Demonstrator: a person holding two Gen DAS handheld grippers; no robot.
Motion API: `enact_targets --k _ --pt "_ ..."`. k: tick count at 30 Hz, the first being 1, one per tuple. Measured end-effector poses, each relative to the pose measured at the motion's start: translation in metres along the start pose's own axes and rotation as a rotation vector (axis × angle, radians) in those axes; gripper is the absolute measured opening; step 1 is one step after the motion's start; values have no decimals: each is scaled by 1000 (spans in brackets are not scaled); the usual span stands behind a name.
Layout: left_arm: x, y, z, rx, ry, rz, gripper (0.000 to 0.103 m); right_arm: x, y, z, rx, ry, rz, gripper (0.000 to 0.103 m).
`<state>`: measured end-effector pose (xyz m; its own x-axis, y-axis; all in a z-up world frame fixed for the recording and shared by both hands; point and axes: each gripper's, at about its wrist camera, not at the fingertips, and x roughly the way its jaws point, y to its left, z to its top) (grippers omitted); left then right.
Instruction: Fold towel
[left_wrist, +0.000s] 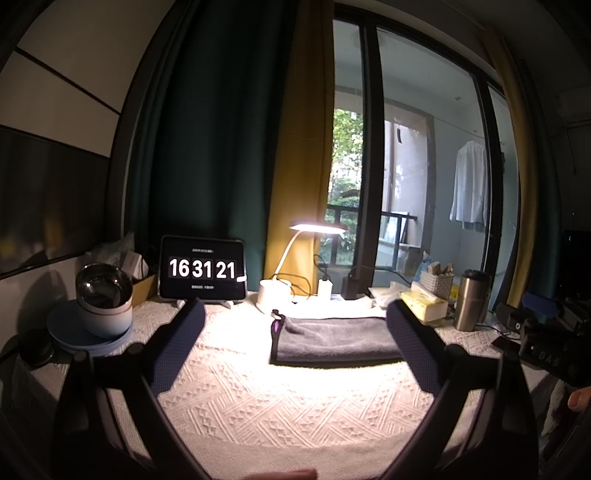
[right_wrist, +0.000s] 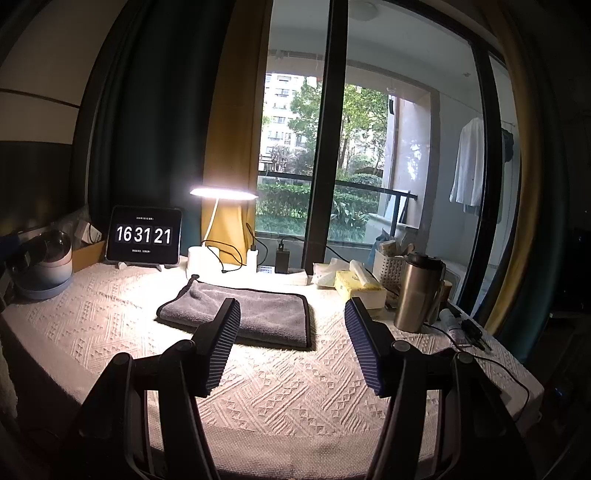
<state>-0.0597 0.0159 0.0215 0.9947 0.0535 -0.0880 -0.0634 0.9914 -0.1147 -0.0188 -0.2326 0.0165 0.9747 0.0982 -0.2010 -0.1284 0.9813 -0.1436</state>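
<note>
The left gripper (left_wrist: 295, 332) is hovering above the counter (left_wrist: 280, 402), its two dark-padded fingers (left_wrist: 177, 347) standing wide apart with nothing between them and pointing toward the window. A fingertip of the person is showing at the right edge of the left wrist view, beside the housing of the other tool. The right gripper (right_wrist: 291, 343) is likewise hanging over the patterned white cloth covering the counter (right_wrist: 280, 391), tilting slightly downward, its ribbed fingers (right_wrist: 221, 343) spread open and gripping nothing.

Just beyond both sets of fingers, the towel (left_wrist: 332, 341) (right_wrist: 255, 314) is lying flat on the counter as a folded grey rectangle with a dark trim, touching neither gripper. In the right wrist view its near edge is sitting partly behind the left-hand finger.

Further back, a desk lamp (left_wrist: 317, 228) (right_wrist: 223, 192) is shining down on the towel. To its left a tablet clock (left_wrist: 202, 267) (right_wrist: 144, 235) is reading 16 31 21, and a bowl (left_wrist: 104, 301) is resting on a blue plate (left_wrist: 59, 328) at the counter's left end. To the right, a yellow tissue box (right_wrist: 360, 290) and a steel tumbler (right_wrist: 419, 291) are standing near each other. Behind everything, curtains (left_wrist: 207, 147) are framing the window (right_wrist: 369, 147).
</note>
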Motion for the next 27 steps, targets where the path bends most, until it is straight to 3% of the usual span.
enact_targets --k 27 --pt "0 0 0 1 -1 0 99 -1 -1 1 1 -3 -2 62"
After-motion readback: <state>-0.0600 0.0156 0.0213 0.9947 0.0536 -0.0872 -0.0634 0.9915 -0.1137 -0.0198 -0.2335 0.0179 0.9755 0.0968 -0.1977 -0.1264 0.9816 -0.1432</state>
